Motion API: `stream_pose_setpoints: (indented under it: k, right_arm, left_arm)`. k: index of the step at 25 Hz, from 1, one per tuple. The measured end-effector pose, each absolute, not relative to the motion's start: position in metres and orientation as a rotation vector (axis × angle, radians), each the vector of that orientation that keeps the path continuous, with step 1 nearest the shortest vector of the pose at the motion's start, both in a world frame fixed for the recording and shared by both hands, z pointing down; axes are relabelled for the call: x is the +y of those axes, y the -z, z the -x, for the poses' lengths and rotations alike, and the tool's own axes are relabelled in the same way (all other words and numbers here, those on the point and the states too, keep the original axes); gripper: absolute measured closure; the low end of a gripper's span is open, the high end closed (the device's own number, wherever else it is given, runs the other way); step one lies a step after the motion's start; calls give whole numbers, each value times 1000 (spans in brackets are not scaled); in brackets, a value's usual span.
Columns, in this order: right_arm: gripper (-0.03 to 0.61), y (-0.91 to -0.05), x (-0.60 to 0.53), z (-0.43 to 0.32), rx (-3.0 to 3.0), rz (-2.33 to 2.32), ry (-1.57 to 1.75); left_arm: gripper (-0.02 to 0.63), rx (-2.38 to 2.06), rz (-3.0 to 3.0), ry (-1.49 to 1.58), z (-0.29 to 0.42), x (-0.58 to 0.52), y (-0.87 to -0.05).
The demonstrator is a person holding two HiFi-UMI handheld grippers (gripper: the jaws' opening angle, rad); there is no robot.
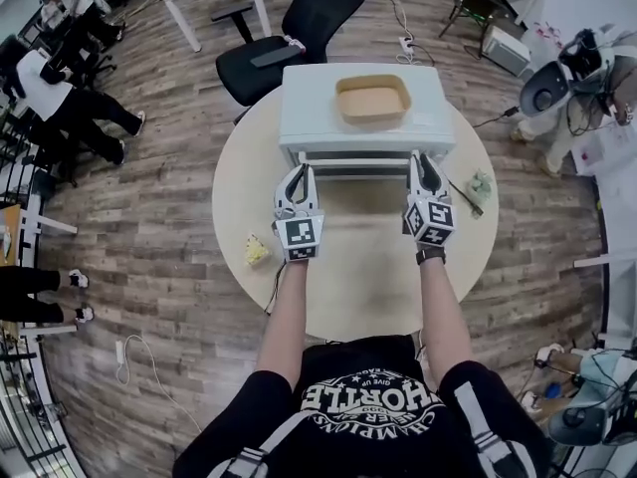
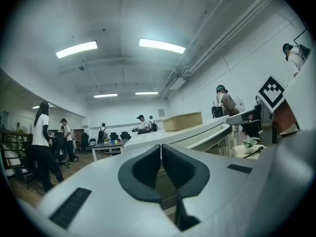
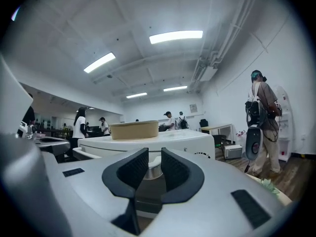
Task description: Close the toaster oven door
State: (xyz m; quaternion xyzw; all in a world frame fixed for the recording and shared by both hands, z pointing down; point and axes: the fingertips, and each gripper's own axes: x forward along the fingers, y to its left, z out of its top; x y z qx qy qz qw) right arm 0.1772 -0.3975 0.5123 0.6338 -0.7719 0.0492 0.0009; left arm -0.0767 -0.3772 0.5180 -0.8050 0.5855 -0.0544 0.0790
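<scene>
Head view, toaster oven (image 1: 309, 103) crosswise — door (image 1: 358, 160) nearward, left hand-held gripper (image 1: 297, 173) clenched (right (image 1: 426, 160) released).

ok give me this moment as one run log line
left gripper: shut, empty, at toaster oven front | right gripper: open, at door | tan container: on oven top

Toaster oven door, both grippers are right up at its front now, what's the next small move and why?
Probably nudge both grippers forward to seat the door fully. It looks upright or nearly so against the toaster oven, with the left gripper and right gripper at its two ends; whether it has latched I cannot tell.
</scene>
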Motion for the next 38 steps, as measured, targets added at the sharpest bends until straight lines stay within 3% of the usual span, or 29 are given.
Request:
stream_pose_setpoints:
  k: [16, 24, 38]
  right_arm:
    - [500, -499, -262, -145, -2444, -1983, -152]
    - [556, -497, -190, -141, -2427, -1989, -93]
    - [558, -499, -123, -135, -2419, -1902, -44]
  left_arm:
    - [589, 1817, 2469, 28, 94, -254, -495]
    - [589, 1822, 2497, 34, 100, -186, -503]
    - [589, 1744, 2565, 70, 86, -126, -513]
